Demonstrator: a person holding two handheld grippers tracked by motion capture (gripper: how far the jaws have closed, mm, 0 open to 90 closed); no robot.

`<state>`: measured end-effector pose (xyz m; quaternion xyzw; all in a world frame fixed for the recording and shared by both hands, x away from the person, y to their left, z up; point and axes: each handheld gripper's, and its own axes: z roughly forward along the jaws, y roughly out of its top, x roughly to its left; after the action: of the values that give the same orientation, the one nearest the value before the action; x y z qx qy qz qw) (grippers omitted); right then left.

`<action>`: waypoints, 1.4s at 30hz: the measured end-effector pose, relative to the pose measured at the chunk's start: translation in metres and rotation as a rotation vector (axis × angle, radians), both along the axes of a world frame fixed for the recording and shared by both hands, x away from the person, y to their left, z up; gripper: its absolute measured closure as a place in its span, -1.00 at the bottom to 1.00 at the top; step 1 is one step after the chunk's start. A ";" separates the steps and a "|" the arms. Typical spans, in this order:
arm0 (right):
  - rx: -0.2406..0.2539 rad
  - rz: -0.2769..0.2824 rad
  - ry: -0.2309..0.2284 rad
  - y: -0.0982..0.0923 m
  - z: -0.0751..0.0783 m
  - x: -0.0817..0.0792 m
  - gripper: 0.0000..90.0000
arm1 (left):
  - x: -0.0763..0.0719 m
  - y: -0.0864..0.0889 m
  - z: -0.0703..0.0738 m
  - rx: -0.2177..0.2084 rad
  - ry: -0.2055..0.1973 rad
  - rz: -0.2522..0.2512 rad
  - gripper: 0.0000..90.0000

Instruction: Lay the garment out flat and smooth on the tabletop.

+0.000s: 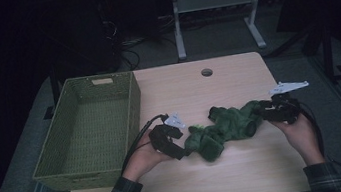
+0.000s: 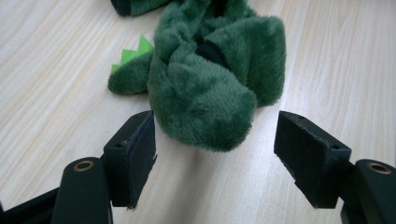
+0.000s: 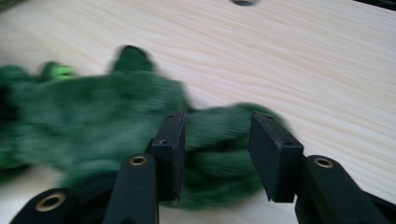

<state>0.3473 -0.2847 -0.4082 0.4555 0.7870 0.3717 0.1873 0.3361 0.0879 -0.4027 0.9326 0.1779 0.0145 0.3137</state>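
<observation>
Two grippers flank your green plush toy (image 1: 223, 126): left gripper (image 1: 180, 147) spread wide at its left end, right gripper (image 1: 260, 112) parted, straddling its right end.

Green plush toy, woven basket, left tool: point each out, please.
Green plush toy (image 1: 225, 124), high view, on its furry middle.
Woven basket (image 1: 133, 106), high view, on its right wall.
Left tool (image 2: 215, 156), left gripper view, midway between its open jaws, just below the toy's rounded end.
</observation>
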 end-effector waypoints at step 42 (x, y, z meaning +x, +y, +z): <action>0.029 0.432 0.095 0.132 -0.011 -0.032 0.82 | 0.002 -0.010 -0.009 -0.010 0.067 0.037 0.82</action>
<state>0.3157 -0.1528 -0.4189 0.2959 0.8687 0.3927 0.0595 0.3382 0.0777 -0.4118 0.9275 0.2056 -0.0117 0.3119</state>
